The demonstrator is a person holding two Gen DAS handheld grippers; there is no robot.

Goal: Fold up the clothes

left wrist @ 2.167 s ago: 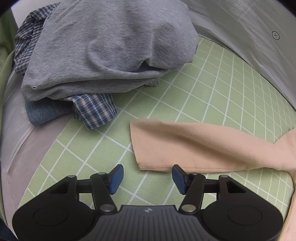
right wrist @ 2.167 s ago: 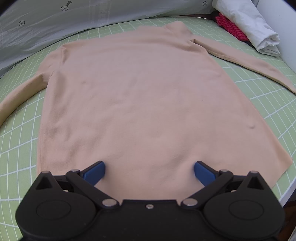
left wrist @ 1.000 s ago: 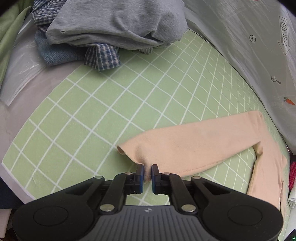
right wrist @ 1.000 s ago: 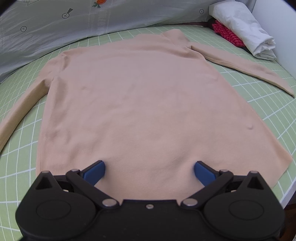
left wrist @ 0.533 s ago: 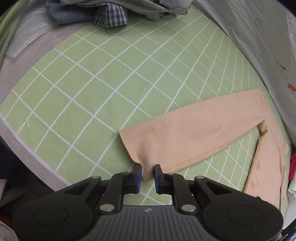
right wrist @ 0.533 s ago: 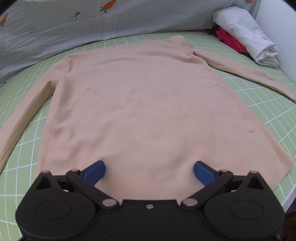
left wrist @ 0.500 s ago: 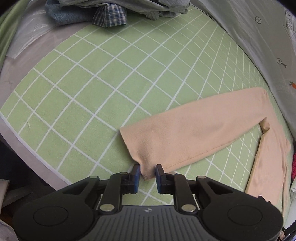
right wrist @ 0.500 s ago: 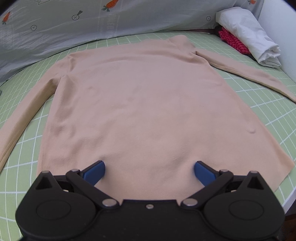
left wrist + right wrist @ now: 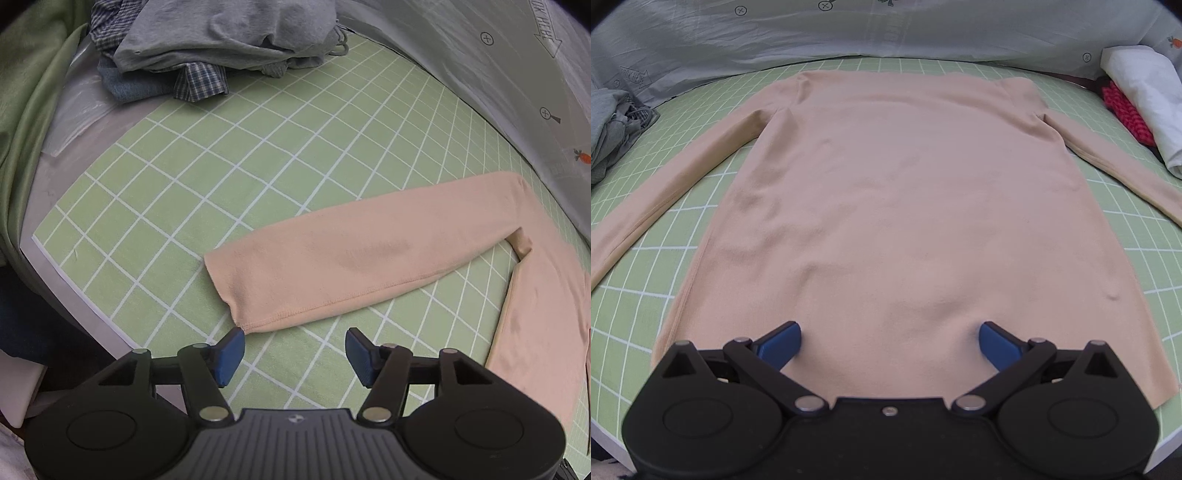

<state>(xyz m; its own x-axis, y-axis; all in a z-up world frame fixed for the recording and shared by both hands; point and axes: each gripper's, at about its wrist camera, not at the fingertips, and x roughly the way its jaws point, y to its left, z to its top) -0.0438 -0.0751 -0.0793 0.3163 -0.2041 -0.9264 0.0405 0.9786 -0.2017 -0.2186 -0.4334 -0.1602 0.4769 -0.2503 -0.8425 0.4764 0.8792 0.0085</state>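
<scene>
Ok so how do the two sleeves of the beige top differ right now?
In the right wrist view, the left sleeve runs down toward the near edge of the green mat, while the right sleeve angles off the frame's right side. The left sleeve ends by the open left gripper; no gripper is near the right sleeve. Both lie flat and unfolded.

Green mat with white grid (image 9: 635, 306) covers the work surface; pale border strip at its near-left edge. Peach long-sleeved top (image 9: 908, 206) lies flat on mat, both sleeves spread outward, left sleeve (image 9: 362, 258) angled across the grid. Heap of grey and plaid clothes (image 9: 221, 44) at mat's far left corner. White folded cloth (image 9: 1145, 96) over a red knit item (image 9: 1126, 110) at far right edge.
</scene>
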